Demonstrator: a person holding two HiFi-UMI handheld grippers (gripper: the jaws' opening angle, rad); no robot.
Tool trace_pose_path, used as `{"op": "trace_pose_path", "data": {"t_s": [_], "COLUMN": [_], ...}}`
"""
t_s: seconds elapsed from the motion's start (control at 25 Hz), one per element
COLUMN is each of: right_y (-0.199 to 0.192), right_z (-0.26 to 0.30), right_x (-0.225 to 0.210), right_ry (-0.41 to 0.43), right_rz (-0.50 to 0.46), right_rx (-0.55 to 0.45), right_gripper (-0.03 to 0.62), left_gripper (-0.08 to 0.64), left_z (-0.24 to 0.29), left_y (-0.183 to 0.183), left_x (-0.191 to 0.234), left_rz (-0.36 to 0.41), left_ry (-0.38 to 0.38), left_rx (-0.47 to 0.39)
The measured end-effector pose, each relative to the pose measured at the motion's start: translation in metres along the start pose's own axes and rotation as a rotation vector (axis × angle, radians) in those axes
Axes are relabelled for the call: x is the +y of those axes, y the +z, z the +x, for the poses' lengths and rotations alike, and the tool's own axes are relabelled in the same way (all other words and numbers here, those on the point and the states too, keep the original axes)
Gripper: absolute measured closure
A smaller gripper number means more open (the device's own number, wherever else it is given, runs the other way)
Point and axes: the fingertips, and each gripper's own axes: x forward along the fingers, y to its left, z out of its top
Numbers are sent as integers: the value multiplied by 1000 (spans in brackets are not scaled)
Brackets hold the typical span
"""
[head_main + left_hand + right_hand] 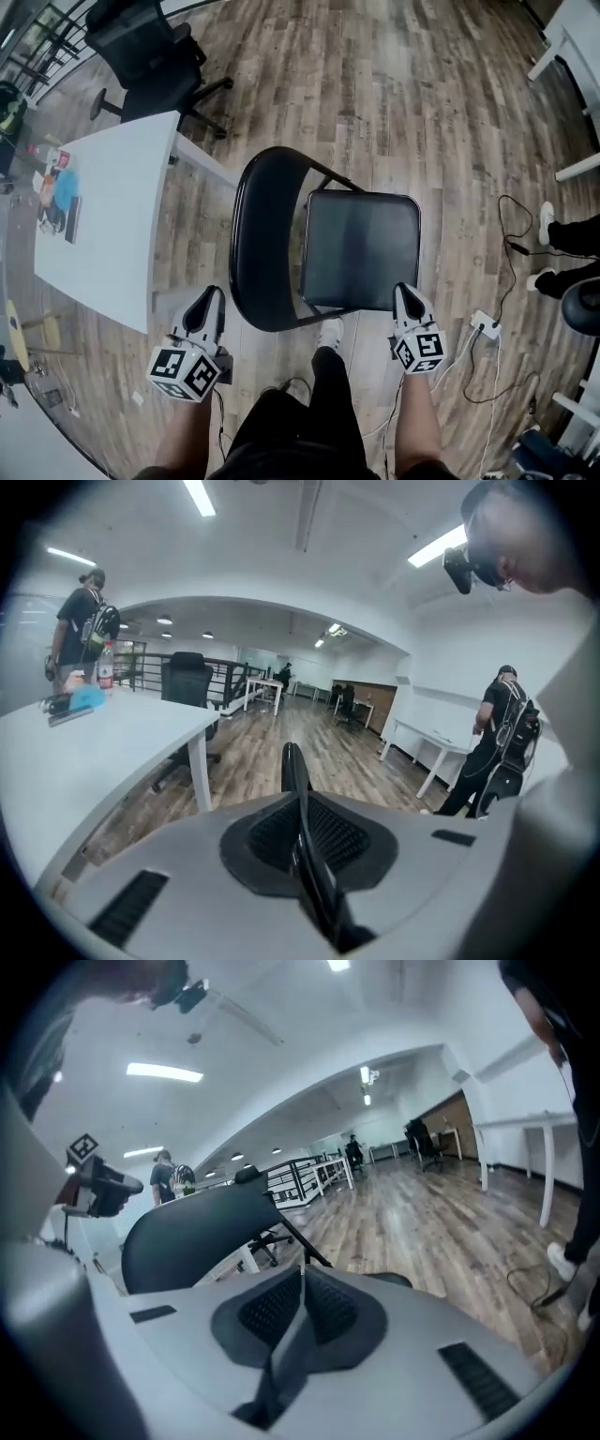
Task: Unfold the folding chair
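The black folding chair stands on the wood floor in the head view, its seat (361,248) flat and facing up, its curved backrest (267,239) to the left of the seat. My left gripper (210,298) is at the backrest's lower left rim. In the left gripper view its jaws are shut on that thin black rim (292,766), which runs out from between the pads. My right gripper (407,292) sits at the seat's near right corner, jaws shut. In the right gripper view the pads meet with nothing seen between them, and the backrest (192,1232) shows to the left.
A white table (112,234) with small items stands close on the left, a black office chair (150,56) beyond it. Cables and a power strip (486,325) lie on the floor at the right, near a bystander's feet (548,225). My own legs (323,394) are just behind the chair.
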Motion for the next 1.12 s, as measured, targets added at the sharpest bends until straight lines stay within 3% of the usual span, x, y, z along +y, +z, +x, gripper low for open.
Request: {"op": "trace_pose_path", "data": {"t_s": [0.04, 0.16, 0.24, 0.44, 0.64, 0.84, 1.12], "right_y": [15, 65, 100, 144, 155, 169, 149], "right_z": [-9, -41, -68, -151, -226, -291, -356], "right_x": [21, 67, 90, 142, 197, 241, 299], "right_ry": [-18, -135, -211, -258, -284, -302, -286], "right_rz": [-73, -308, -367, -338, -326, -322, -371], "right_rx": [-5, -61, -135, -253, -308, -359, -322], "right_gripper": [571, 577, 577, 577, 577, 577, 578], "left_gripper": [548, 554, 554, 554, 554, 554, 554], "left_z": [-8, -26, -39, -95, -163, -233, -310], "left_y": [3, 6, 9, 6, -4, -10, -31], "left_x": [-3, -17, -31, -76, -117, -156, -169], "left_rz": [10, 57, 72, 83, 112, 111, 133], "left_ry": [-7, -40, -58, -138, -203, -314, -295], "left_rx": [-32, -122, -171, -259, -294, -350, -313]}}
